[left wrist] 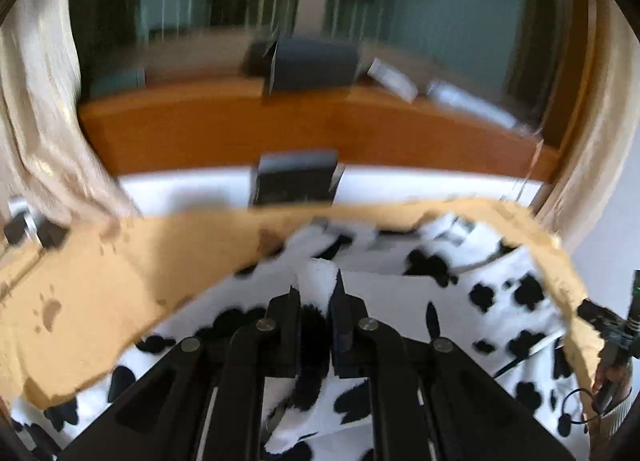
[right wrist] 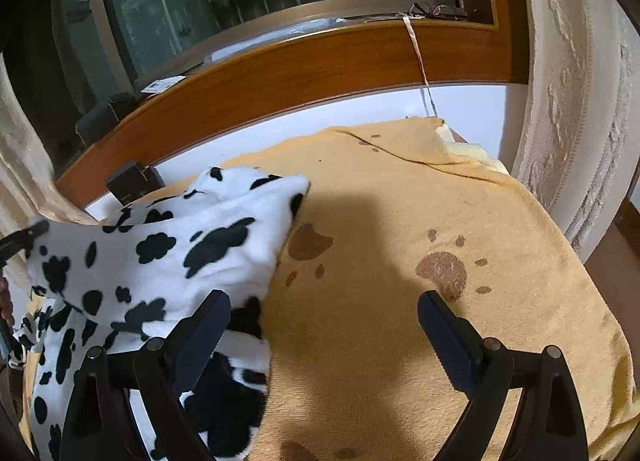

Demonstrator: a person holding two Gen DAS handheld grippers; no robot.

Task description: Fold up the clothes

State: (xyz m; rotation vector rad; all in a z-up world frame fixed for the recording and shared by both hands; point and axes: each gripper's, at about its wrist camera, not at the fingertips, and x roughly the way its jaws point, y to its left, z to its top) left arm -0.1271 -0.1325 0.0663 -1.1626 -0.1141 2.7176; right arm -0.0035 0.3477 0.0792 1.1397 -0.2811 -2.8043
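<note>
While the cow-print garment (right wrist: 168, 257) is lying rumpled on the yellow blanket (right wrist: 400, 301), we are pinching its fabric in the left tool (left wrist: 316, 293); the right tool (right wrist: 324, 325) is hanging spread, folding barely begun.

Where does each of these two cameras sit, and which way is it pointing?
Left wrist: on the left tool, looking along its fingers, shut on the cow-print garment; the windowsill beyond.
Right wrist: on the right tool, open over the yellow blanket; its left finger overlaps the garment.
Shared: garment, blanket, wooden windowsill.
</note>
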